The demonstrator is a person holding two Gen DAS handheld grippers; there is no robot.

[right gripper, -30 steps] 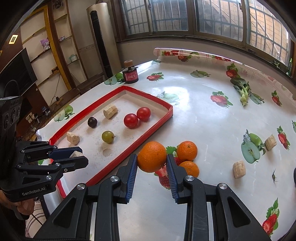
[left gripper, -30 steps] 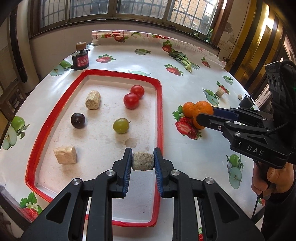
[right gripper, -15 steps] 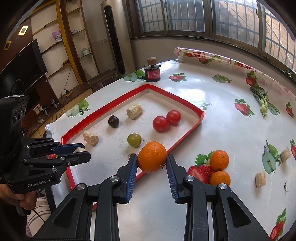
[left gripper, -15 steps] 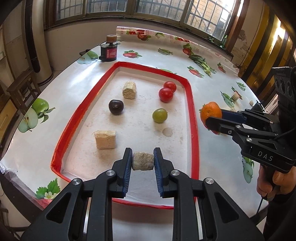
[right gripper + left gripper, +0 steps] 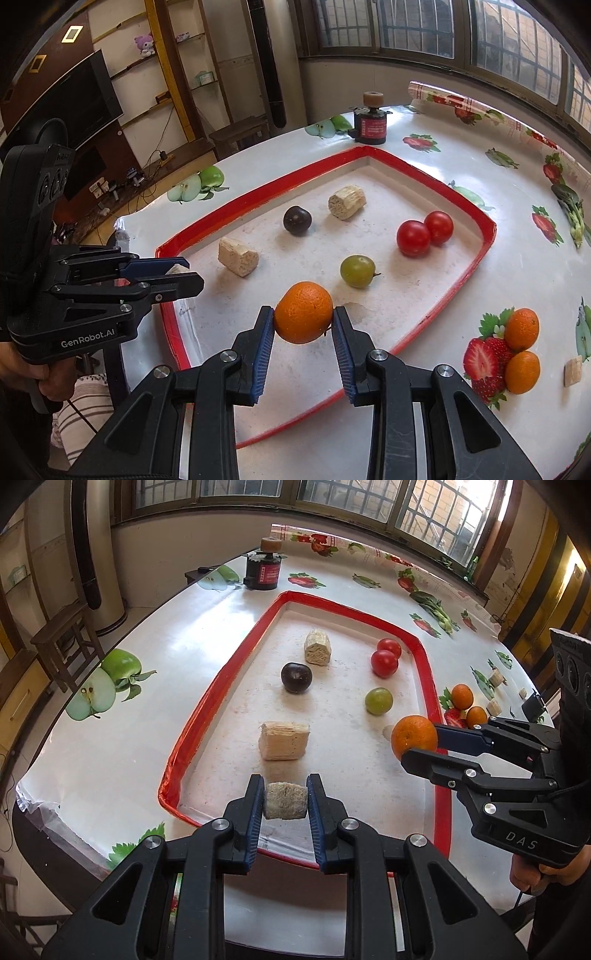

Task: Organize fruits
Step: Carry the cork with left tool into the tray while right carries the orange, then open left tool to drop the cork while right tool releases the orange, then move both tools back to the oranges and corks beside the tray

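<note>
- Barred windows run behind the tabletop (image 5: 155, 686), which wears a glossy white cloth printed with apples and strawberries.
- On it lies a red-rimmed tray (image 5: 207, 701) with a pale floor.
- Inside the tray sit two red tomatoes (image 5: 424, 232) touching each other, a green grape-like fruit (image 5: 357, 271), a dark plum (image 5: 297, 220), and two beige cork-like chunks (image 5: 283, 740).
- The left hand-held gripper (image 5: 286, 801) is clamped on a small beige chunk (image 5: 285, 800), held above the tray's near end.
- The right hand-held gripper (image 5: 303, 323) is clamped on an orange (image 5: 303, 317), held over the tray's floor near the green fruit.
- Two more oranges (image 5: 521, 345) rest on the cloth outside the tray, beside a printed strawberry.
- A small beige piece (image 5: 572, 371) lies just beside them.
- A black and red jar (image 5: 263, 570) topped with a cork stands past the tray's far corner.
</note>
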